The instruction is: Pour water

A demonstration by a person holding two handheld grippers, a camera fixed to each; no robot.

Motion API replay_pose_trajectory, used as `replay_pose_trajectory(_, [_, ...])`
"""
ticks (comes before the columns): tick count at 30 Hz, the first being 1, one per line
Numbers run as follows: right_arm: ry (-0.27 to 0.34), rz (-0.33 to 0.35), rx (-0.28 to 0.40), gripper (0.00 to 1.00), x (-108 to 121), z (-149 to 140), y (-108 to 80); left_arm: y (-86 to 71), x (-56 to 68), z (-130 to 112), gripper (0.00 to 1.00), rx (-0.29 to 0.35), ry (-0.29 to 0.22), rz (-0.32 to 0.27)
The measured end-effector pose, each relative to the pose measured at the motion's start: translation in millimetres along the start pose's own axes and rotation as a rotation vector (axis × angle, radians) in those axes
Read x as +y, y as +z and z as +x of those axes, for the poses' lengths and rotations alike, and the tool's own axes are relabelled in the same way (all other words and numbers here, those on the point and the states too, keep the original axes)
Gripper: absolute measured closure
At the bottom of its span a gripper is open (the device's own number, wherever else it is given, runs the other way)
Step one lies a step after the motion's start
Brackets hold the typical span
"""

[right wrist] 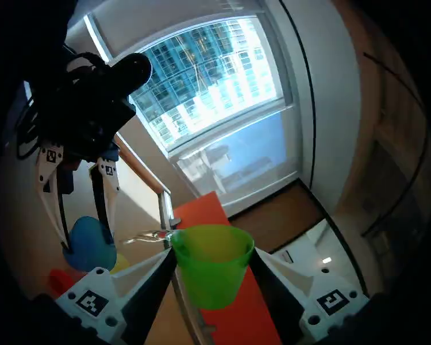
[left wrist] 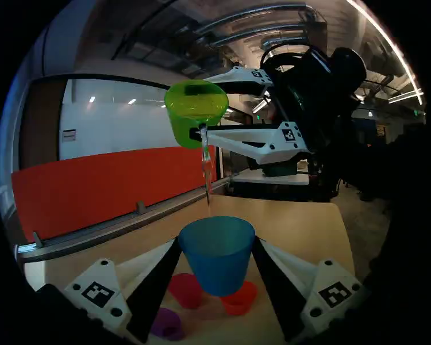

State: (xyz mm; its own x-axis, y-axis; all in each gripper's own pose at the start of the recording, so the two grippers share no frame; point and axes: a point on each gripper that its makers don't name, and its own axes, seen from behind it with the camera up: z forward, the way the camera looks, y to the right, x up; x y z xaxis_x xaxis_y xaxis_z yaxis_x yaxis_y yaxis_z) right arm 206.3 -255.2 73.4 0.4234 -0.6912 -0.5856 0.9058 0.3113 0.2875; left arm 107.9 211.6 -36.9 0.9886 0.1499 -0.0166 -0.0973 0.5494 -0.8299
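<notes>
Mid-pour, to judge from the water in the air. Clamping a green cup point(left wrist: 195, 112) from both sides with the fingers of the right gripper point(right wrist: 212, 253), tipped far over and held well above a blue cup point(left wrist: 216, 261). Letting a thin stream of water point(left wrist: 205, 167) drop from the green lip toward the blue mouth, landing near the far edge of the rim rather than dead centre. Gripping the blue cup upright between both fingers of the left gripper point(left wrist: 216, 246), seemingly lifted clear of the pale wooden table point(left wrist: 299, 221) rather than resting on it. Down below on that table, just beside one another: a pink cup point(left wrist: 185, 287), a red cup point(left wrist: 238, 299) and a purple cup point(left wrist: 166, 322), all untouched. Impossible to tell how full the blue cup is, or how much remains in the green one. Next, probably: hold the blue cup level and steady, bring the stream nearer the middle of the mouth, and deepen the tilt only as the flow thins. Then roll the green cup back upright before parting the two. Worth lowering the pour a little to limit splashing over the near rim.
</notes>
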Motion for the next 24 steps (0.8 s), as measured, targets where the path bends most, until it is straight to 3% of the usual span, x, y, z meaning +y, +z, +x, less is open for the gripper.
replay_pose_trajectory(24, [-0.111,-0.028,-0.005,0.10,12,2,3.7,-1.7,2.1,0,0.13,0.004,0.003,-0.005])
